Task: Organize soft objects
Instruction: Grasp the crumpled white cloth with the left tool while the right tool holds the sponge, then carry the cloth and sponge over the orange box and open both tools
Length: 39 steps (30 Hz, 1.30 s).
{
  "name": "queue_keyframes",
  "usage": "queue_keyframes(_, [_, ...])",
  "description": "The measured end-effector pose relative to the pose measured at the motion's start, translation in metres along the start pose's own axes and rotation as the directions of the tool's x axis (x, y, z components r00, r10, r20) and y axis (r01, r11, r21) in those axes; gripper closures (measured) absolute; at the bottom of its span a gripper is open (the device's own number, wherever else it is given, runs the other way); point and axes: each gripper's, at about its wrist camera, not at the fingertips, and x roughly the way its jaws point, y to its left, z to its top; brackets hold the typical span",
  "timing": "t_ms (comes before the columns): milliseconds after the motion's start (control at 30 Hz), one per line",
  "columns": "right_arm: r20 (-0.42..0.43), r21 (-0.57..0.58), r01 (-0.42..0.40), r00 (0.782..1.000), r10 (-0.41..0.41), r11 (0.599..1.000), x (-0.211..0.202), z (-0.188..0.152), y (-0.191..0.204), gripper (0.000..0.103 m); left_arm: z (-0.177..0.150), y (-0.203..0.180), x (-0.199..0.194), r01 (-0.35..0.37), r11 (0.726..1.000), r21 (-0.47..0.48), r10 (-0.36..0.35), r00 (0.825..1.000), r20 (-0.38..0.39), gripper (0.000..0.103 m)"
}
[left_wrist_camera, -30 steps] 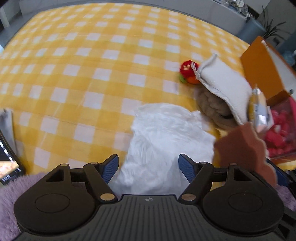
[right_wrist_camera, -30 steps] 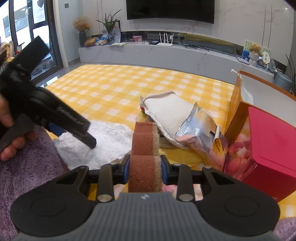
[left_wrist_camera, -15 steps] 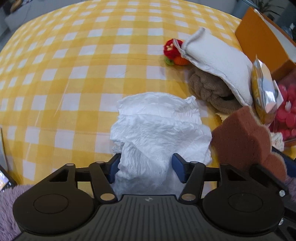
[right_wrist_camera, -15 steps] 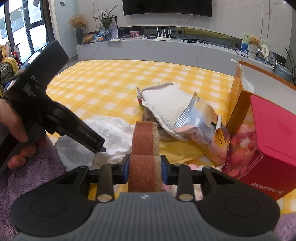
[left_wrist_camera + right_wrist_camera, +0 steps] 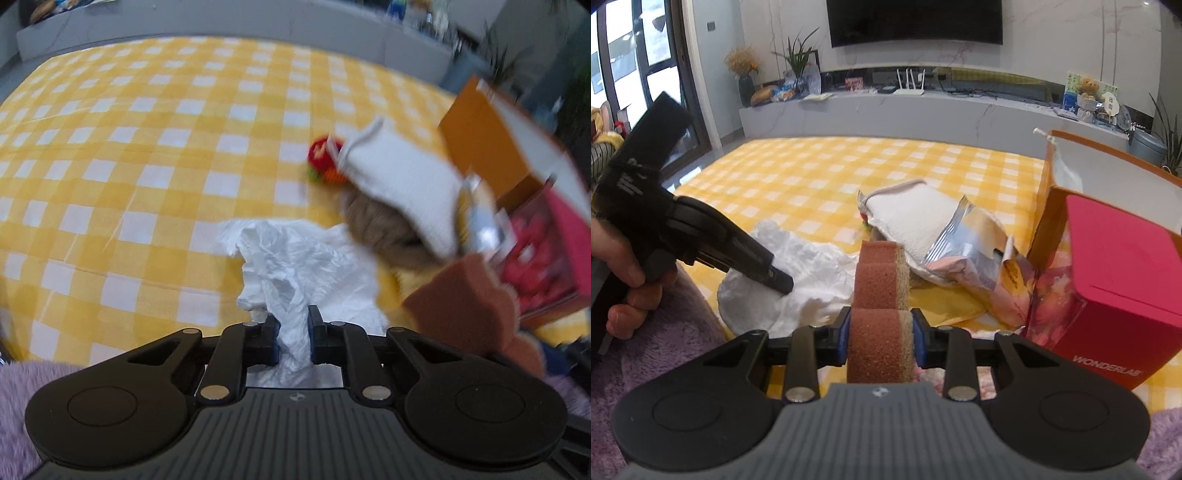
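Note:
My left gripper [image 5: 291, 338] is shut on the near edge of a crumpled white plastic bag [image 5: 295, 258] that lies on the yellow checked cloth [image 5: 147, 155]; the bag also shows in the right wrist view [image 5: 798, 273] with the left gripper [image 5: 781, 284] pressed into it. My right gripper [image 5: 881, 332] is shut on a brown sponge [image 5: 881, 295], also seen at the right of the left wrist view [image 5: 465, 302]. Behind lie a white padded cloth [image 5: 399, 177], a brown knitted item [image 5: 376, 225] and a small red plush toy [image 5: 325, 158].
A silver snack packet [image 5: 967, 240] leans on the white cloth. An orange paper bag [image 5: 1067, 173] and a red box [image 5: 1115, 269] stand at the right. Purple fluffy fabric [image 5: 665, 332] lies at the near edge.
My left gripper has closed on the white plastic bag, bunching its near edge between the fingers. The right gripper keeps holding the sponge in about the same place.

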Motion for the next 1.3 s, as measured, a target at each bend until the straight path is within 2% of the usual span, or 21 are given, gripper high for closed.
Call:
queue_keyframes(133, [0.039,0.02,-0.006,0.999,0.005,1.0,-0.015,0.003,-0.004,0.071,-0.007,-0.004,-0.018,0.037,0.999,-0.021,-0.036,0.998,0.043,0.088])
queue_keyframes(400, [0.128,0.049,0.005,0.992,-0.011,0.999,-0.048,0.009,-0.017,0.071,-0.01,-0.038,-0.062,0.07,0.997,0.04,-0.075,0.988,0.137,0.088])
queue_keyframes(600, [0.225,0.091,0.019,0.974,-0.039,0.996,-0.083,0.027,-0.043,0.071,0.01,-0.081,-0.106,0.122,0.983,0.139,-0.153,0.959,0.241,0.088])
queue_keyframes(767, [0.296,0.133,0.072,0.949,-0.109,0.988,-0.107,0.046,-0.079,0.071,0.035,-0.125,-0.122,0.18,0.958,0.222,-0.242,0.925,0.293,0.088])
queue_keyframes(900, [0.321,0.193,0.117,0.931,-0.175,0.974,-0.118,0.063,-0.123,0.071,0.058,-0.166,-0.117,0.208,0.931,0.299,-0.301,0.903,0.307,0.088])
queue_keyframes(1033, [0.324,0.227,0.193,0.909,-0.261,0.954,-0.12,0.08,-0.165,0.071,0.085,-0.208,-0.097,0.232,0.904,0.359,-0.348,0.888,0.301,0.088])
queue_keyframes(1200, [0.276,0.301,0.283,0.888,-0.367,0.911,-0.112,0.093,-0.225,0.071,0.112,-0.256,-0.058,0.265,0.88,0.394,-0.391,0.875,0.285,0.088])
queue_keyframes(1300, [0.229,0.344,0.311,0.887,-0.401,0.886,-0.102,0.095,-0.262,0.071,0.125,-0.274,-0.031,0.3,0.864,0.404,-0.419,0.873,0.248,0.088])
